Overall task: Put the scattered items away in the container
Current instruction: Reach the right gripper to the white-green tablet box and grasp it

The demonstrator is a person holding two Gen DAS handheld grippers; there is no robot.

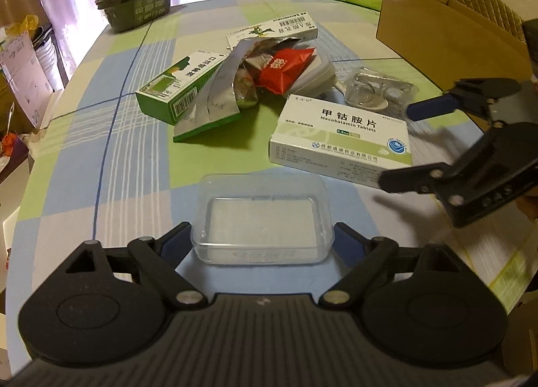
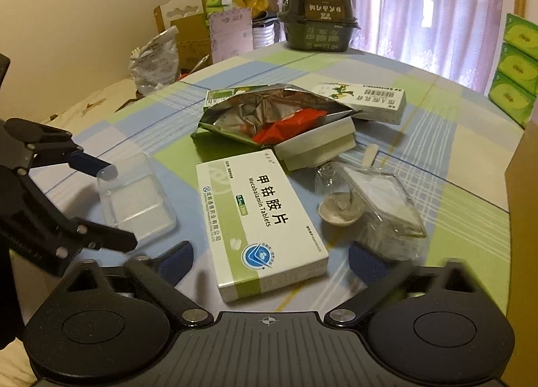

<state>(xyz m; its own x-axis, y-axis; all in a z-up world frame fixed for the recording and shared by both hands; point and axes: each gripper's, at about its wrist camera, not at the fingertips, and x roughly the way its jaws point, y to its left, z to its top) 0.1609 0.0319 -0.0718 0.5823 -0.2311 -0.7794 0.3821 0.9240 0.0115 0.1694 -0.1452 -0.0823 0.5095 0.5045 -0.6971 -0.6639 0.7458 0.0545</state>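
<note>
Left gripper [image 1: 262,241]: jaws wide, flanking the clear plastic tray [image 1: 262,219] on the worktop [image 1: 101,152]. Right gripper [image 2: 267,259]: jaws wide around the tablet box [image 2: 259,219]. Tray probably light, slick, flexible; best gripped across its short rim.

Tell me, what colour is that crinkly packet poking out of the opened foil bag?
Bright red, with a small white emblem on it: the red packet shows best in the left wrist view.
</note>
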